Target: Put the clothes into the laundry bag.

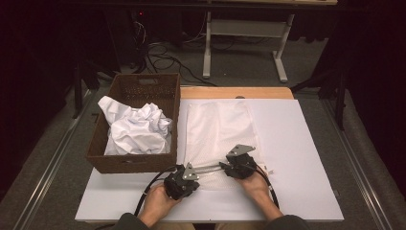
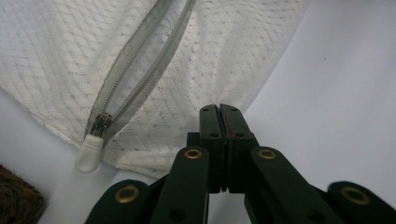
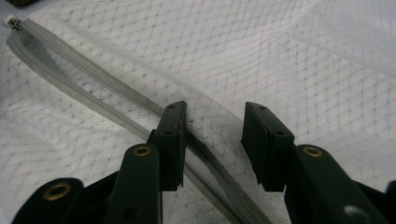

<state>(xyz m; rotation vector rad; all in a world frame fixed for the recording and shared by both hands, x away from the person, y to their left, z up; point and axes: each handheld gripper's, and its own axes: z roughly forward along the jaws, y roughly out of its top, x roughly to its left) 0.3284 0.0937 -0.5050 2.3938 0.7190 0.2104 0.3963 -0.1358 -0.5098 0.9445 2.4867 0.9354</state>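
A white mesh laundry bag [image 1: 218, 125] [image 2: 70, 60] [image 3: 280, 56] lies flat on the white table [image 1: 301, 163], its grey zipper [image 2: 140, 70] [image 3: 93, 98] running along the near edge. The white zipper pull [image 2: 88, 151] [image 3: 10, 21] sits at the zipper's left end. My left gripper [image 1: 193, 175] [image 2: 219, 112] is at the bag's near left corner, jaws pressed together with the corner's fabric running in between them. My right gripper [image 1: 225, 166] [image 3: 214, 140] rests further right on the bag, open, one jaw lying on the zipper and mesh fabric in the gap.
A brown wicker basket [image 1: 139, 163] [image 2: 14, 200] stands at the table's left, holding crumpled white cloth [image 1: 136, 127]. A wooden strip [image 1: 234, 92] edges the far side. Cables [image 1: 148, 191] trail from the grippers toward the person.
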